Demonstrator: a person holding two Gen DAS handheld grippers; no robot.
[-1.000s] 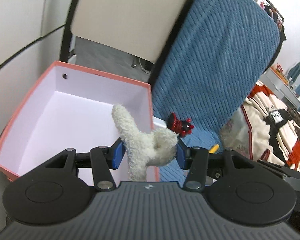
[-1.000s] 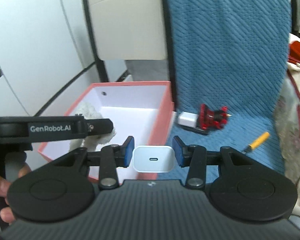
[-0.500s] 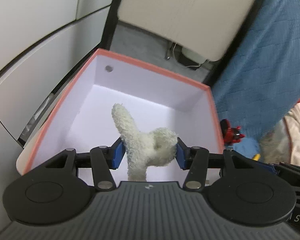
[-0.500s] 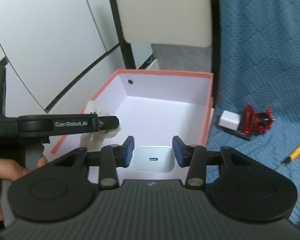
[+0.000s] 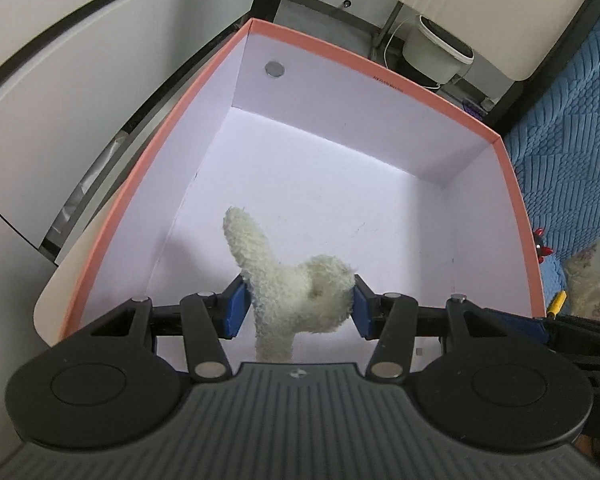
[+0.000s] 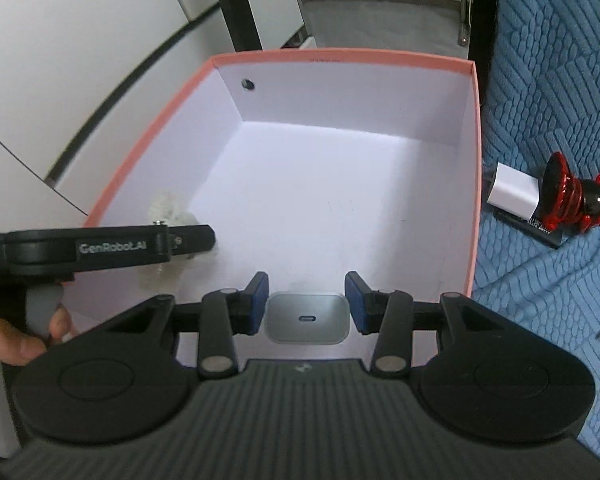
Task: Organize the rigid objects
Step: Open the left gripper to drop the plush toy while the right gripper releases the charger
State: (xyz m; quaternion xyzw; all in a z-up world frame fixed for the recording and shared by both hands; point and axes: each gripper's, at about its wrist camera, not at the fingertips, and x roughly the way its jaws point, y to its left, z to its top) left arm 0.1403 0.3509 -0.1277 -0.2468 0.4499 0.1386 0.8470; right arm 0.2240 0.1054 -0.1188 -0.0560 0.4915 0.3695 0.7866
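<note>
Holding both grippers over the pink box (image 6: 475, 184), you had two drops pending at once. Your left gripper (image 5: 298, 306) was clamped tight on the fluffy white plush (image 5: 300, 292), its blue pads (image 5: 236, 310) pressed into the pile, with the toy hanging above the box's near-left corner. Your right gripper (image 6: 306, 304) was less clear: the white charger (image 6: 307, 318) sat between the jaws with a thin gap showing on each side, so I could not tell whether you had it pinched or already freed.

The risks, as I judged them: the plush fibres could snag on the pads when you opened, dragging the toy back out as you lifted. The charger, if released from that height, could bounce on the bare floor or tip against the near wall. With both tools crowded over one opening, a sideways move could knock them together.

Outside on the blue blanket (image 6: 560, 80), a second white adapter (image 6: 512, 196) touched a red-and-black figure (image 6: 572, 204), unsorted.
</note>
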